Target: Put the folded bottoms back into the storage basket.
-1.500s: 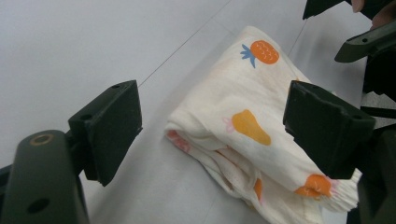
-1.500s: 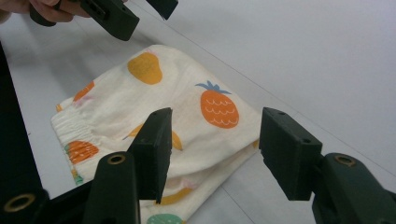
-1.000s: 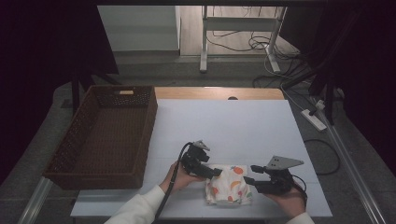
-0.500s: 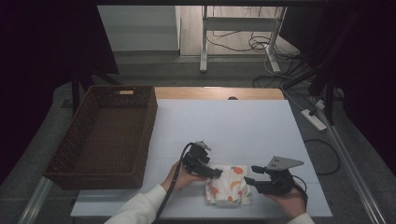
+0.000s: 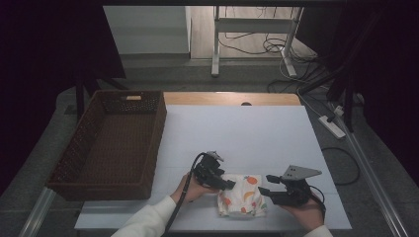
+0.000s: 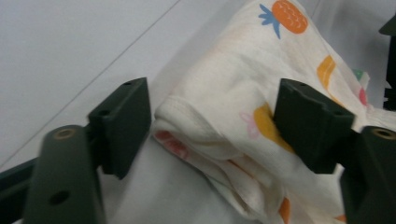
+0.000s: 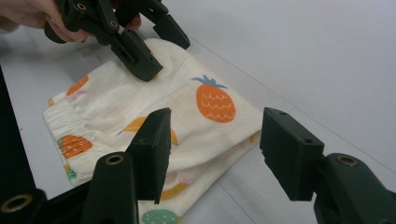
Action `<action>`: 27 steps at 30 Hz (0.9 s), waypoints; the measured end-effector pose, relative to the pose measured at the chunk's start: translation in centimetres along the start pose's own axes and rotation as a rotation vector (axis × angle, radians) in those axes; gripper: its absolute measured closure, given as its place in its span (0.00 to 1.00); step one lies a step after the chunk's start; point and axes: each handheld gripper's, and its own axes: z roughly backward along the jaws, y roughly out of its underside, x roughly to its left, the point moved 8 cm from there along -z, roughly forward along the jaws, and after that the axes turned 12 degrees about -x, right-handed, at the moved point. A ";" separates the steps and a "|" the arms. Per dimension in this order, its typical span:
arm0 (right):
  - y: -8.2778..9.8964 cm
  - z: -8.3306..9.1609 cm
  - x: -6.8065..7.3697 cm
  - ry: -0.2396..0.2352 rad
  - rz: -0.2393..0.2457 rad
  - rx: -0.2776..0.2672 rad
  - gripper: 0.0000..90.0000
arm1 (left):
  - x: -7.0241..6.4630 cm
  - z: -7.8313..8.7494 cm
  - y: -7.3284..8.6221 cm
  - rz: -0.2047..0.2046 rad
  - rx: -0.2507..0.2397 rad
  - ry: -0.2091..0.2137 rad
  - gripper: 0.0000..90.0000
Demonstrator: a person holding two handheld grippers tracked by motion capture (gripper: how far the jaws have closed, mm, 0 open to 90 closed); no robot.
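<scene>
since the earlier frame the left tool has been closing its jaws around the upper-left corner of the folded cream fruit-print cloth, pads not yet pressing, while the right tool sits spread at the cloth's right edge. cloth lies near the white table front edge, right of the brown wicker basket; looks soft, light, floppy, best pinched at corners. left gripper view shows stacked fold layers; high view doesn't.

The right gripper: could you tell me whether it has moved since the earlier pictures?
No. The right gripper sits where it was beside the folded cloth, equally far from the table's near edge.
</scene>
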 end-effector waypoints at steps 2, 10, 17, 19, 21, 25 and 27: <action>0.0 0.0 0.0 0.000 0.000 0.000 0.49 | -0.1 0.0 0.1 -0.005 0.002 -0.001 0.36; -0.1 0.0 0.0 -0.002 0.004 -0.002 0.49 | -0.6 0.0 0.4 -0.039 0.015 0.024 0.56; -0.1 0.1 -0.3 0.017 -0.002 -0.002 0.49 | -1.0 0.3 0.3 -0.075 0.003 0.034 0.75; 0.0 0.2 -0.4 0.022 -0.003 -0.001 0.49 | -1.1 0.4 0.3 -0.078 -0.002 0.032 0.77; -0.1 0.2 -0.4 0.026 -0.005 -0.002 0.49 | -1.1 0.5 0.1 -0.082 -0.009 0.030 0.77; -0.1 0.2 -0.5 0.026 -0.004 -0.006 0.48 | -1.1 1.0 -0.2 -0.089 -0.029 0.028 0.78; -0.2 0.2 -0.5 0.029 -0.004 -0.016 0.48 | -1.1 1.3 -0.5 -0.091 -0.038 0.025 0.78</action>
